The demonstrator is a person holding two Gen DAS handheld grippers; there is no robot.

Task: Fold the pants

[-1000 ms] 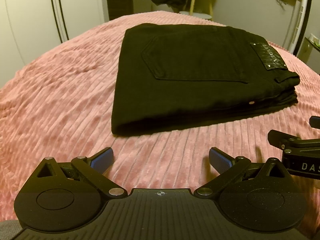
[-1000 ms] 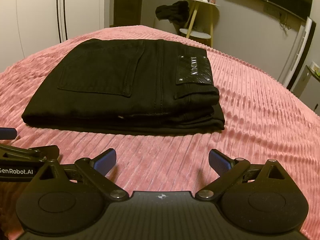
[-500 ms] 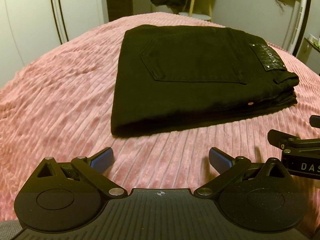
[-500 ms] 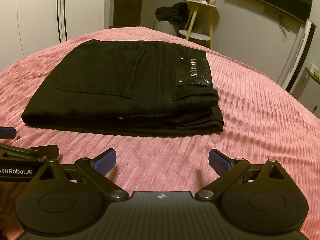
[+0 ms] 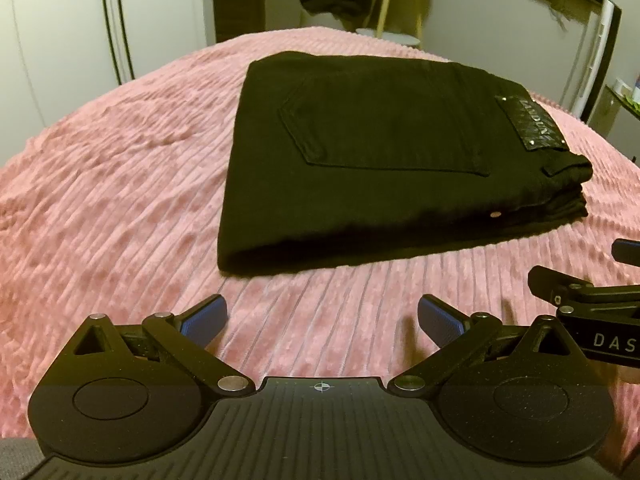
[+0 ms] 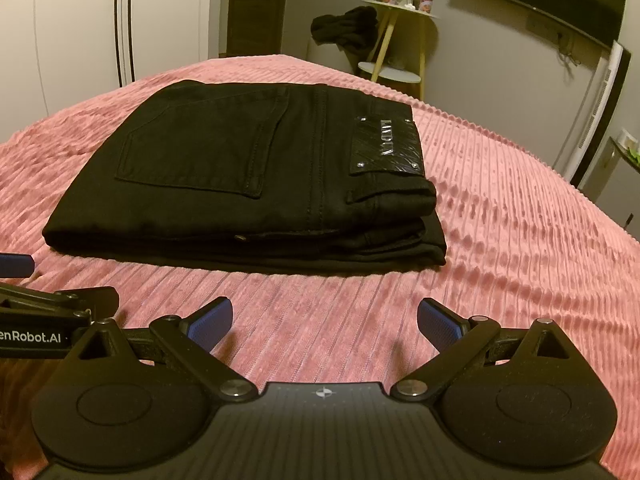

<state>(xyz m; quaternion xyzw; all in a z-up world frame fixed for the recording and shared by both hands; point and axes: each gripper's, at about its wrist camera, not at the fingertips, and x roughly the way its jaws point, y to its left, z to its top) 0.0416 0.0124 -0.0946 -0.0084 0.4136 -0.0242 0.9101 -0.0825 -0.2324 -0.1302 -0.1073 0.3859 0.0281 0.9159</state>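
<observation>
already folded: black pants (image 5: 392, 168) lie as a compact stack at 12 o'clock on the pink bedspread (image 5: 120, 200). left gripper (image 5: 322, 316) and right gripper (image 6: 324, 316), both spread empty, hang short of them, likely finished.

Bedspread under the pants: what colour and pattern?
Pink bedspread with raised ribbed stripes, clearest in the right wrist view.

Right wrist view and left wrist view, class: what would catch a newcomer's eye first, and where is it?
The folded black pants lie in a neat stack in the middle of the ribbed pink blanket, back pocket up, with a shiny leather patch at the waistband. Nearer the camera, the right gripper and left gripper are spread open and empty, short of the pants' near edge.
</observation>
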